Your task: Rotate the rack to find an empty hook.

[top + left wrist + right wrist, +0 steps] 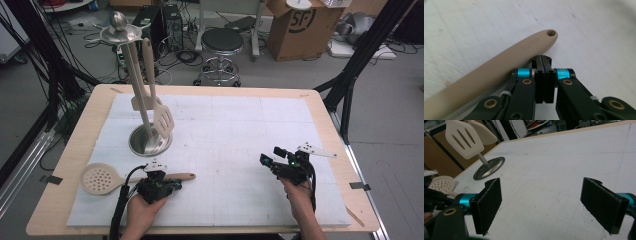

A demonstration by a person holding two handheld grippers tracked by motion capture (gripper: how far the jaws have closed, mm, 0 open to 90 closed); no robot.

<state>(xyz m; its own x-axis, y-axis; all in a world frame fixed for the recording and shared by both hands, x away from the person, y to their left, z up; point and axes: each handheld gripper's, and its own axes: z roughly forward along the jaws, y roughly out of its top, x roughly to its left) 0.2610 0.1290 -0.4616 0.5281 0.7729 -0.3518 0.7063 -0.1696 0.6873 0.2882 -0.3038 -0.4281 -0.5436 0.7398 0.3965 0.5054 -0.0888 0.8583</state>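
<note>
- The left gripper (176,185) is clenched with nothing between its jaws; its tips rest just beside the handle of the skimmer spoon (107,178), which lies flat on the counter (240,200), not yet picked up.
- The right gripper (269,159) is released, idle.
- Farther, the rack (150,140) already carries 2 utensils; I judge the spoon must be hung too.

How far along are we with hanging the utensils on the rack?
Two utensils, including a slotted turner, already hang on the rack. The skimmer lies flat on the mat; the left gripper is shut beside its handle, not holding it. The right gripper is open. Gripping and hanging remain.
</note>
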